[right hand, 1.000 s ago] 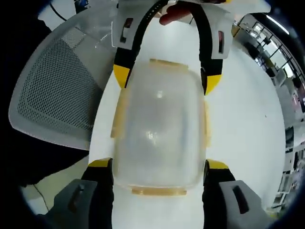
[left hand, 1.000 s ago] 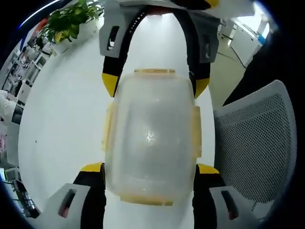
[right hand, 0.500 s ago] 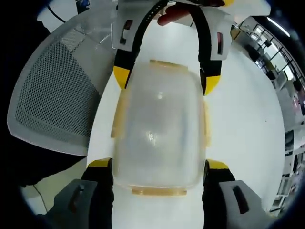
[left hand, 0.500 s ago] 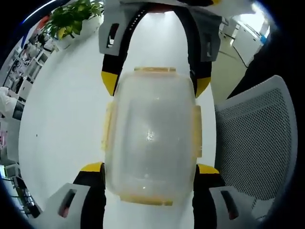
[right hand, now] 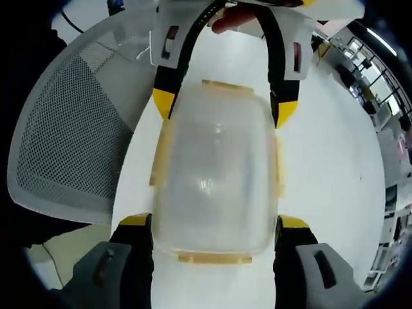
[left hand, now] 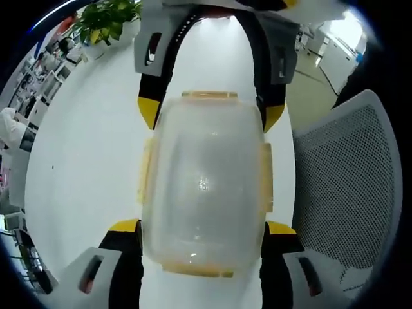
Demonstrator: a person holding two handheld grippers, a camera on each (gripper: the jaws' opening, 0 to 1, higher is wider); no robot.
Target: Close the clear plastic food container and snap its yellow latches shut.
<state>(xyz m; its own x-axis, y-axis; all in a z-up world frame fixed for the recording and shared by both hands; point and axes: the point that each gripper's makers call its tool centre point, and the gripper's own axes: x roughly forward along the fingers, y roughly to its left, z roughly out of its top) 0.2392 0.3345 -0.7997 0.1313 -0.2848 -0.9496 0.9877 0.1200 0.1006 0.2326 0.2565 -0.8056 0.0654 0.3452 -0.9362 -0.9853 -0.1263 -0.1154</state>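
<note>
Both jaw pairs clamp the container point(left hand: 203, 193) point(right hand: 215, 183) from opposite ends; uneven squeeze risks it slipping out, latches point(left hand: 266, 177) unverified.

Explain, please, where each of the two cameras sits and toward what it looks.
Left gripper view: rides on the left tool, looking along its jaws at the clear food container held between them; the right tool enters from the far end, with a white table, a potted plant and a mesh chair beyond.
Right gripper view: rides on the right tool, facing the opposite way; a fingertip shows at the top.
Shared: the container, with its yellow latches, both tools, the table and the chair.
</note>
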